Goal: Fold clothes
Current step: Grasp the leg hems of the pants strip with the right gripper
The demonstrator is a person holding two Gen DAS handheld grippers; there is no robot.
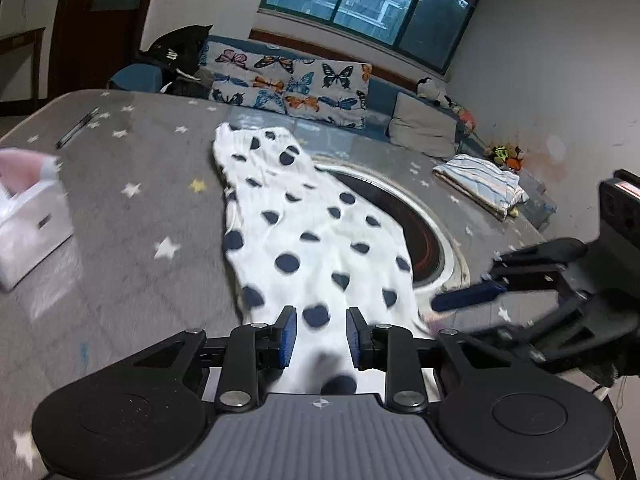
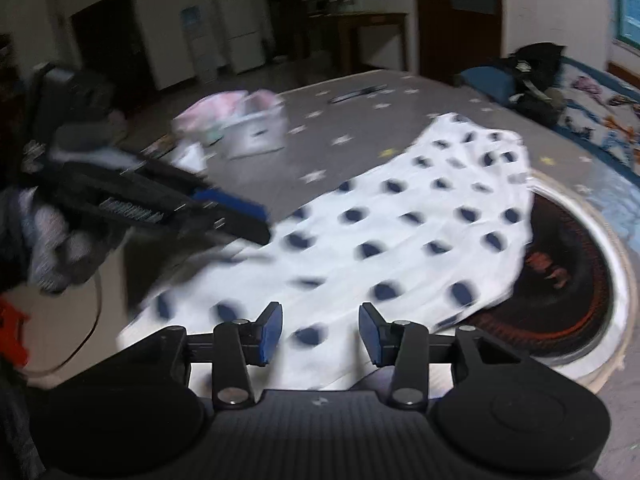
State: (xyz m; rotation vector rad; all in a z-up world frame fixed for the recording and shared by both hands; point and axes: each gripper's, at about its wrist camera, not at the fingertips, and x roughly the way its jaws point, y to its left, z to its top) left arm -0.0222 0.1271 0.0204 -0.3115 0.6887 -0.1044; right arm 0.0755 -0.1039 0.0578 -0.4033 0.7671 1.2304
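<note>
A white garment with dark blue polka dots lies spread out on the grey star-patterned table, partly covering a round black hob. Its near edge runs between the fingers of my left gripper, which is open, pads apart on either side of the fabric. To the right, my right gripper hovers low beside the garment's right edge. In the right wrist view the garment stretches ahead, and my right gripper stands open over its near edge. My left gripper appears blurred at the left, above the cloth.
A round black hob is set into the table. A white box with pink items stands at the left, and a folded striped cloth lies at the far right. A thin dark object lies far left. A butterfly-print sofa is behind.
</note>
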